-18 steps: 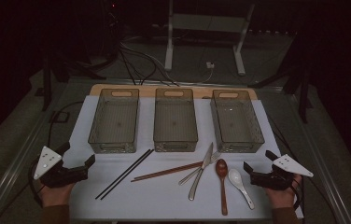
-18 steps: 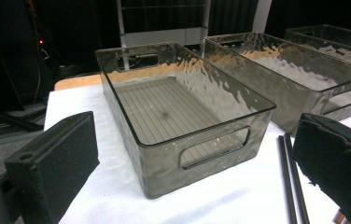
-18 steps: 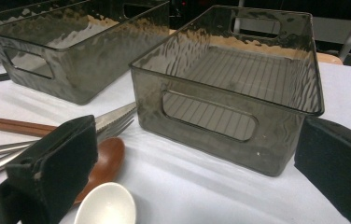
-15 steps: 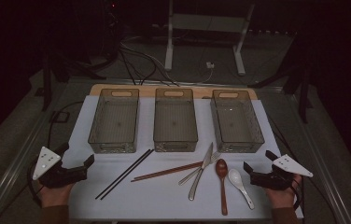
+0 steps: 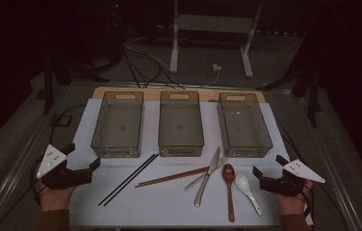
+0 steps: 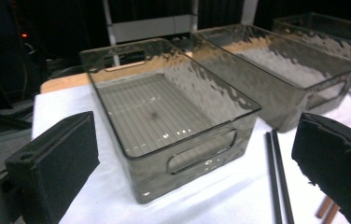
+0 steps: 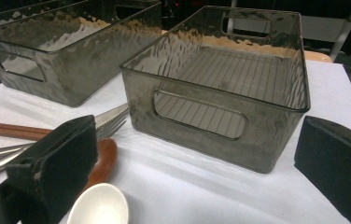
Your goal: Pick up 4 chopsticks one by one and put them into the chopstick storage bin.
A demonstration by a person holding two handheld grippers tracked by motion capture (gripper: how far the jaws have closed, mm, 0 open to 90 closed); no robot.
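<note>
from high up you can see the whole worktop (image 5: 121, 207) with its white cover: three clear bins in a row at the back, and the eating things laid out in front of them. the left gripper (image 5: 80, 166) sits at the left edge and the right gripper (image 5: 265, 174) at the right edge, each in a hand. both have their jaws wide apart with nothing between them. the high view shows the black chopsticks (image 5: 128, 179), the brown chopsticks (image 5: 172, 177), the knife (image 5: 208, 175), the fork (image 5: 205, 174), the brown spoon (image 5: 229, 190) and the white spoon (image 5: 246, 190) all lying flat. the left gripper view comes in close and shows the left bin (image 6: 173, 116) right ahead between its jaws, a little way off, with ribs on its floor and a handle hole in its near wall, which you cannot make out from above. the black chopsticks (image 6: 276, 177) lie just inside its right jaw. the right gripper view shows the right bin (image 7: 220, 88) ahead between its jaws. the white spoon (image 7: 99, 205) lies just beside its left jaw, down low, with the brown spoon (image 7: 103, 161) next to it, partly hidden behind that jaw. the fork (image 7: 113, 127) and the knife (image 7: 110, 114) poke out behind.
</note>
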